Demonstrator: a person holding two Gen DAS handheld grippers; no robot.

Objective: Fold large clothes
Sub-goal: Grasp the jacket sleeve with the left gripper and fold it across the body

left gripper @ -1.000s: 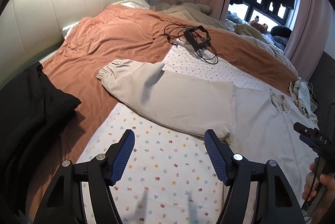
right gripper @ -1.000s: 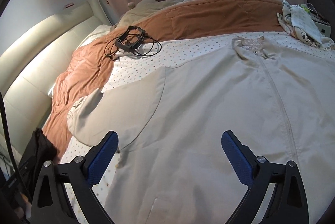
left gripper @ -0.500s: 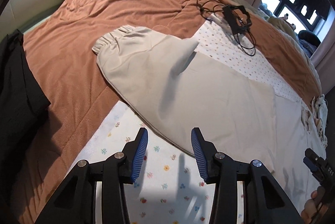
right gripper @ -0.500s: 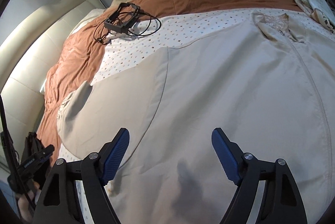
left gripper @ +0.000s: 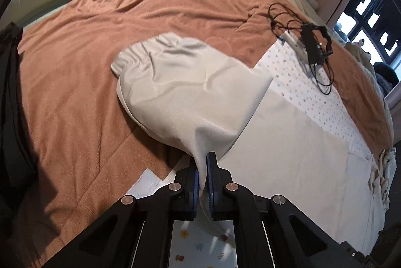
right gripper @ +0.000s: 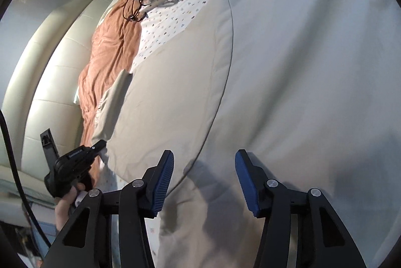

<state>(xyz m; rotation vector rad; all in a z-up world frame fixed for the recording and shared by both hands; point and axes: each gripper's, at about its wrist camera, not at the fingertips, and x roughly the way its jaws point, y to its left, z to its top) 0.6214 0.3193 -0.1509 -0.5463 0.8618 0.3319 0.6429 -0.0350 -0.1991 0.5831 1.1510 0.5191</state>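
A large pale beige jacket (right gripper: 288, 67) lies spread on the bed, its zipped front facing up. Its sleeve (left gripper: 190, 87) reaches left onto the brown blanket, elastic cuff at the far end. My left gripper (left gripper: 203, 157) is shut on the sleeve's near edge, and the cloth rises in a pinched fold into its pads. In the right wrist view the left gripper (right gripper: 99, 144) shows at the sleeve's edge, held by a hand (right gripper: 65, 205). My right gripper (right gripper: 204, 155) hovers low over the jacket by the armhole seam. Its jaws are closing, with flat cloth below them and nothing pinched.
A black frame with coiled cables (left gripper: 317, 45) lies at the far side on the dotted sheet (left gripper: 308, 82). The brown blanket (left gripper: 125, 17) covers the bed's left part. Dark clothing (left gripper: 10, 92) hangs at the left edge. A cream padded headboard (right gripper: 50, 67) runs behind, and a small crumpled cloth (left gripper: 383, 172) lies right.
My left gripper went forward and down to the sleeve's near edge and shut on it, raising a fold. My right gripper sank closer to the jacket and its jaws narrowed.
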